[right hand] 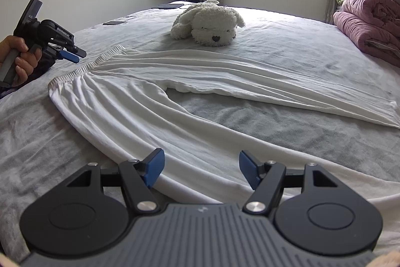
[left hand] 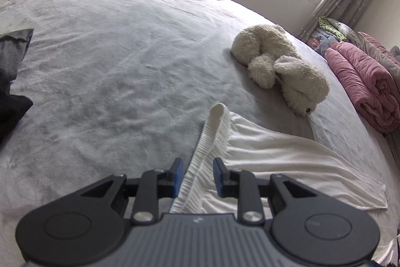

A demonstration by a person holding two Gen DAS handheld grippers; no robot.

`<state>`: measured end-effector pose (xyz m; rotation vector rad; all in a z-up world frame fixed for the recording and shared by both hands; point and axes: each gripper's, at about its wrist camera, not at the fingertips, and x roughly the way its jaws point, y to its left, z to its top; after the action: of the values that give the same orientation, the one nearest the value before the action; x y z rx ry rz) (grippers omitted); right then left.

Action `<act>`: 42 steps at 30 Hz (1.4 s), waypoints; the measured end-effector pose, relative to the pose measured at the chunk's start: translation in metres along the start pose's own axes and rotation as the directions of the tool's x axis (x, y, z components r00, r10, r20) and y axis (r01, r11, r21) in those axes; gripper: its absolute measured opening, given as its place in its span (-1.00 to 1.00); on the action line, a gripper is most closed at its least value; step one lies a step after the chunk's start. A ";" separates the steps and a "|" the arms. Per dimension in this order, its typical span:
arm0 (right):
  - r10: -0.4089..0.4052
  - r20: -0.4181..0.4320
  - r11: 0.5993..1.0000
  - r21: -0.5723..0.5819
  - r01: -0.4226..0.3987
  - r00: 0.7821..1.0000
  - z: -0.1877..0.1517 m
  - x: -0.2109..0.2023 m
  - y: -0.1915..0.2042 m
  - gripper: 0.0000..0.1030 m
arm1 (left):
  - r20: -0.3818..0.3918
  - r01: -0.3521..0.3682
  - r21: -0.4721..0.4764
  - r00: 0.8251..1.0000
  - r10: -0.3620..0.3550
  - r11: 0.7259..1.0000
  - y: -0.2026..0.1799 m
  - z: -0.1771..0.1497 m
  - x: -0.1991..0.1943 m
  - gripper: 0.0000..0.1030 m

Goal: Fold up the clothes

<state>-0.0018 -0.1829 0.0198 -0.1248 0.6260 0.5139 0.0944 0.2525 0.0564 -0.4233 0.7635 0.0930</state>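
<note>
White trousers [right hand: 175, 101] lie spread on the bed [right hand: 275, 46], legs apart. Both tongs, left [left hand: 197, 175] and right [right hand: 202, 170], gape empty. Thin fabric could slip or bunch if pinched shallowly.

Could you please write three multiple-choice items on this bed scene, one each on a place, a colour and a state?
1. Where does the plush dog lie?
A. on the bed, beyond the trousers
B. on the floor
C. on the quilt

2. What colour are the trousers?
A. black
B. white
C. pink

3. How does the right tool stand?
A. shut on the waistband
B. shut on a leg
C. open

Answers: 1 A, it lies on the grey bed cover past the trousers; 2 B, the cloth is white; 3 C, its blue pads stand apart over a trouser leg.
</note>
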 end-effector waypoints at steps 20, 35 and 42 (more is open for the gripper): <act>0.002 0.000 1.000 0.002 -0.002 1.000 -0.002 0.002 0.002 0.36 | -0.004 -0.075 0.022 0.997 0.075 0.997 -0.012 -0.008 0.016 -0.68; 0.007 -0.026 1.000 -0.004 -0.007 1.000 -0.009 0.010 0.007 0.36 | -0.037 -0.094 -0.026 0.995 0.093 0.995 -0.010 -0.013 0.025 -0.62; 0.003 -0.007 1.000 0.011 -0.002 1.000 -0.003 0.015 0.007 0.36 | -0.049 -0.107 -0.014 0.993 0.106 0.994 -0.012 -0.016 0.023 -0.62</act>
<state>0.0038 -0.1712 0.0092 -0.1154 0.6363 0.5125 0.1035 0.2337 0.0343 -0.4018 0.8333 0.1900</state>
